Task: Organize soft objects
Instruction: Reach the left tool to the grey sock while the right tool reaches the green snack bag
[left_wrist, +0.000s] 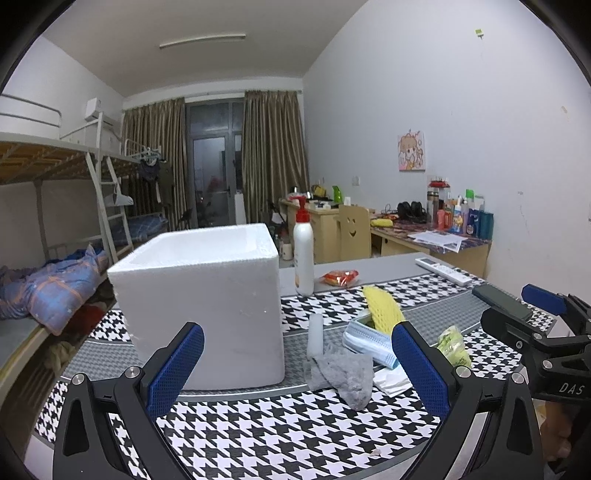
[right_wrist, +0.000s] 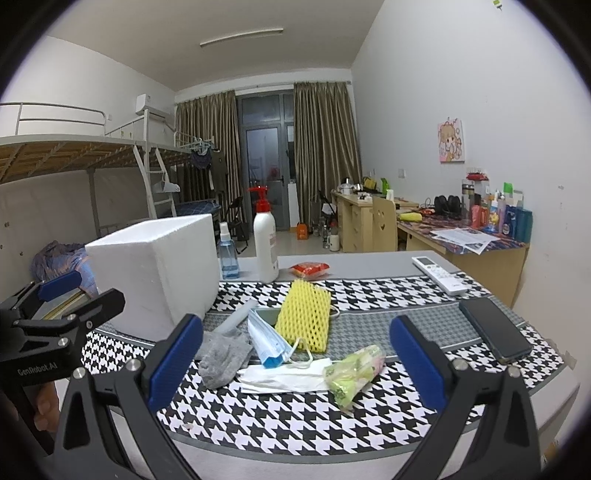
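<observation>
Both grippers are hovering wide and empty at the bottom of their frames: the left gripper (left_wrist: 297, 363) facing the foam box (left_wrist: 201, 306), the right gripper (right_wrist: 295, 360) facing the soft pile at centre. Probably best starting with the grey sock (right_wrist: 221, 354), pinching its bunched middle, lifting clear of the face mask (right_wrist: 269, 341).

The big white foam box (right_wrist: 155, 269) looks matt and a bit grainy. The black-and-white checked cloth (right_wrist: 295, 410) on the tabletop looks soft and flat. The grey sock (right_wrist: 221, 354) is fuzzy knit cloth. The yellow foam net sleeve (right_wrist: 304, 317) is full of holes. The white paper tissue (right_wrist: 284, 376) looks thin. The green plastic packet (right_wrist: 352, 371) is crinkly and shiny. The dark flat phone (right_wrist: 495, 332) is smooth and glossy.
</observation>
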